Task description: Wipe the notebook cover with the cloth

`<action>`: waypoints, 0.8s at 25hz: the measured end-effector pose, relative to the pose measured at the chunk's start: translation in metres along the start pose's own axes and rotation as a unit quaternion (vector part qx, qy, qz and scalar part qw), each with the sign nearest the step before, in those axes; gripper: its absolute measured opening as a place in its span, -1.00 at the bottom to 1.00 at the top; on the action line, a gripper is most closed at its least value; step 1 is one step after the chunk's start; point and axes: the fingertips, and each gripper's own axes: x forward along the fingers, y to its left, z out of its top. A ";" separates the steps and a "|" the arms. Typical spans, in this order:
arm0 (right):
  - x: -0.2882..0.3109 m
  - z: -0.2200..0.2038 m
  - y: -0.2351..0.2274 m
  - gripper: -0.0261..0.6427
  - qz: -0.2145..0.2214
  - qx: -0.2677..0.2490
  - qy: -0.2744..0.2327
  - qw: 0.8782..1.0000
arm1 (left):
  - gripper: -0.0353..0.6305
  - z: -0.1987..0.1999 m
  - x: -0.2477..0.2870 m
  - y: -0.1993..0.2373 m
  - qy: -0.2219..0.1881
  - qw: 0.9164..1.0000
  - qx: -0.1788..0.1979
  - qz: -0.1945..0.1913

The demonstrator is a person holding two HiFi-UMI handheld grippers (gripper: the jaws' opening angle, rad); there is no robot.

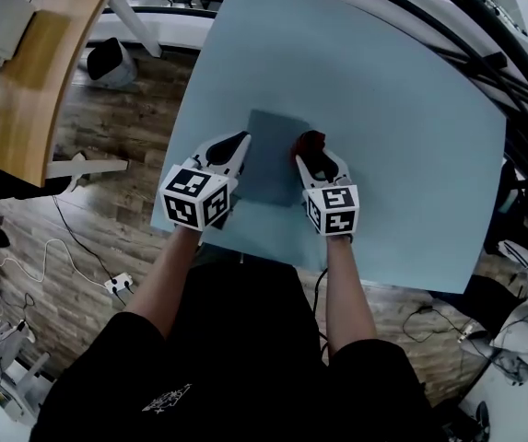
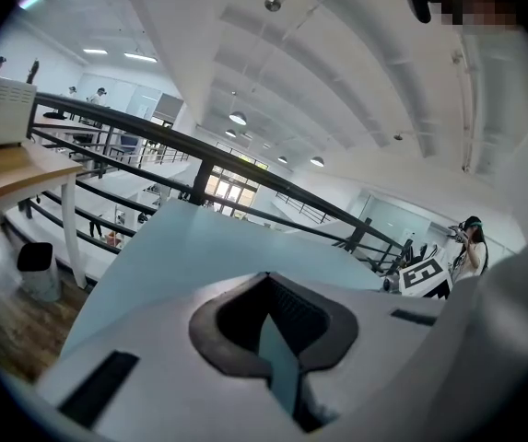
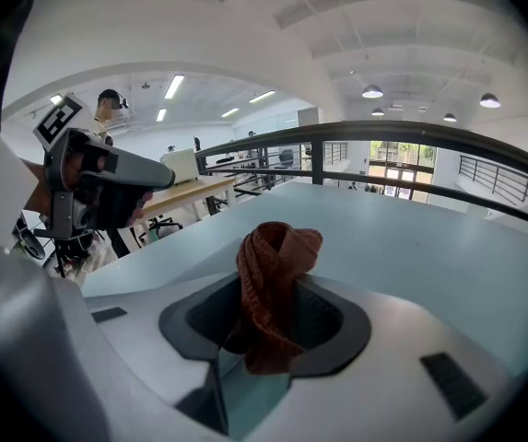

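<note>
A grey-blue notebook [image 1: 273, 166] lies flat in the middle of the pale blue table [image 1: 393, 99]. My right gripper [image 1: 312, 151] is at the notebook's right edge, shut on a bunched reddish-brown cloth [image 1: 310, 140]. In the right gripper view the cloth [image 3: 275, 270] sticks up from between the jaws of that gripper [image 3: 265, 337]. My left gripper [image 1: 241, 141] rests its tip on the notebook's left edge. Its jaws [image 2: 277, 343] stand almost together, with only a thin blue sliver between them. The left gripper [image 3: 107, 187] also shows in the right gripper view.
A wooden desk [image 1: 33, 81] stands at the far left, with a black bin [image 1: 111, 63] on the wooden floor beside it. Cables and a power strip [image 1: 119, 284] lie on the floor near my left side. A dark railing [image 3: 411, 136] runs behind the table.
</note>
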 end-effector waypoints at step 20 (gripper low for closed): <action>0.035 0.036 0.103 -0.46 0.031 -0.005 -0.063 0.998 | -0.88 -0.010 -0.036 0.027 0.000 0.999 -0.015 0.043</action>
